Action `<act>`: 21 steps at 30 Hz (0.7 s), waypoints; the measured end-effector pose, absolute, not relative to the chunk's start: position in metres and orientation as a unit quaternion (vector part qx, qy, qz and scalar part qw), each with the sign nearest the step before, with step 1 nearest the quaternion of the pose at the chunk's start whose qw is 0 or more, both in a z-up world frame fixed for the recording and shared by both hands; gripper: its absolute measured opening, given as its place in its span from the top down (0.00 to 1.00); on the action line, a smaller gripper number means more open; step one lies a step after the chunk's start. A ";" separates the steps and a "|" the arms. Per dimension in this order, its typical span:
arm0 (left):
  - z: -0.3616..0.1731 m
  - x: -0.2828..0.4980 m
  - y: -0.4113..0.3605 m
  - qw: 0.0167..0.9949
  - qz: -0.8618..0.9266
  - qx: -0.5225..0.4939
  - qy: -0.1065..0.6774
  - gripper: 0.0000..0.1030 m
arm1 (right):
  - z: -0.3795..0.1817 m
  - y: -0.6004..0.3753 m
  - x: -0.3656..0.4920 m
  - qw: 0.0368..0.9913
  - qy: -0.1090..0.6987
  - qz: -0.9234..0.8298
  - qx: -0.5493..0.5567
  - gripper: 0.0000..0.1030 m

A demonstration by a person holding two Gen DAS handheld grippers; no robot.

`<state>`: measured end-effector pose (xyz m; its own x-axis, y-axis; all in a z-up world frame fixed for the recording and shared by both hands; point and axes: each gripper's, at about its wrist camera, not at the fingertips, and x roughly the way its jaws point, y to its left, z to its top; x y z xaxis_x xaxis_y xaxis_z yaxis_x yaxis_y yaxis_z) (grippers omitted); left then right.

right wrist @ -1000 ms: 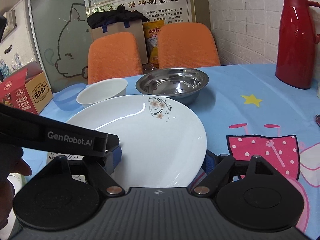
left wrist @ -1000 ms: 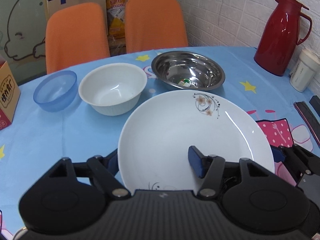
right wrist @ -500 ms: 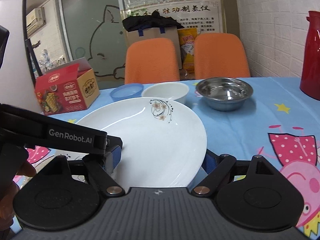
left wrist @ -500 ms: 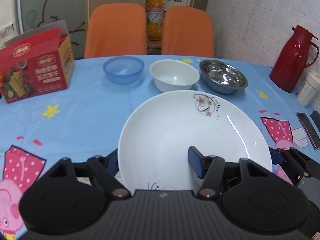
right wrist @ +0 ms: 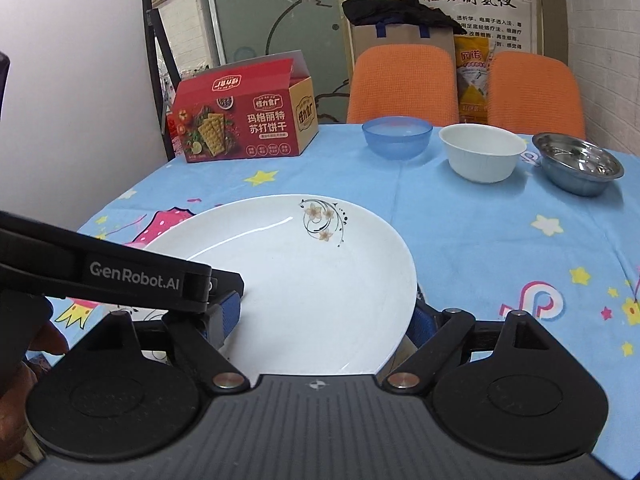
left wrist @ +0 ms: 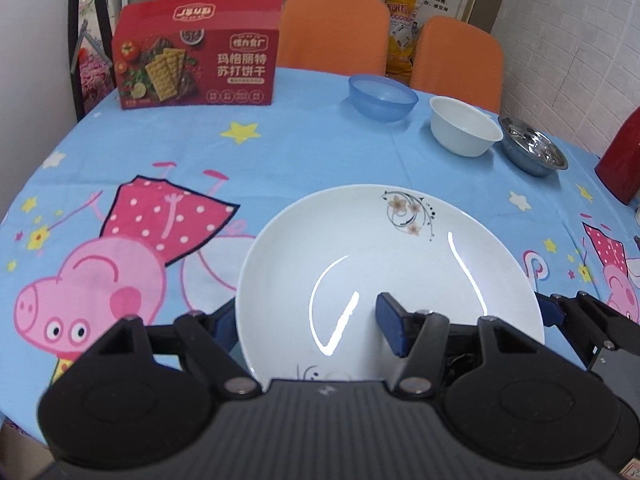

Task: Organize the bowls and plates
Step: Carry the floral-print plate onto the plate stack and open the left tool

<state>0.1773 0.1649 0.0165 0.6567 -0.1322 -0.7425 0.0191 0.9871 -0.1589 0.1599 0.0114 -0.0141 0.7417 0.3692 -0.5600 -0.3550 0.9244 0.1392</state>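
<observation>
white plate (left wrist: 384,264), both grippers clamping rim

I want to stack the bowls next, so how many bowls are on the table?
3, in a row at the far side: a blue bowl nearest the cracker box, a white bowl in the middle, a steel bowl on the right. None appears hidden.

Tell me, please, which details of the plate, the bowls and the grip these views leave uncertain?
- Near rim of the white flowered plate: hidden by each tool's black body, both views.
- Plate lifted or resting on the blue cartoon tablecloth: underside hidden.
- Red thermos jug: cut off by the left view's edge.
- Steel bowl's contents: glare, too small.
</observation>
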 end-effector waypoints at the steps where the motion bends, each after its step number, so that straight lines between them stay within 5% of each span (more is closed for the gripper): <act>1: 0.015 0.178 0.166 0.907 -0.043 -0.070 0.413 0.44 | -0.015 0.012 0.159 0.933 0.303 0.194 0.010 0.00; 21: 0.032 0.177 0.164 0.931 -0.049 -0.055 0.358 0.24 | -0.018 0.019 0.150 0.932 0.306 0.189 -0.051 0.00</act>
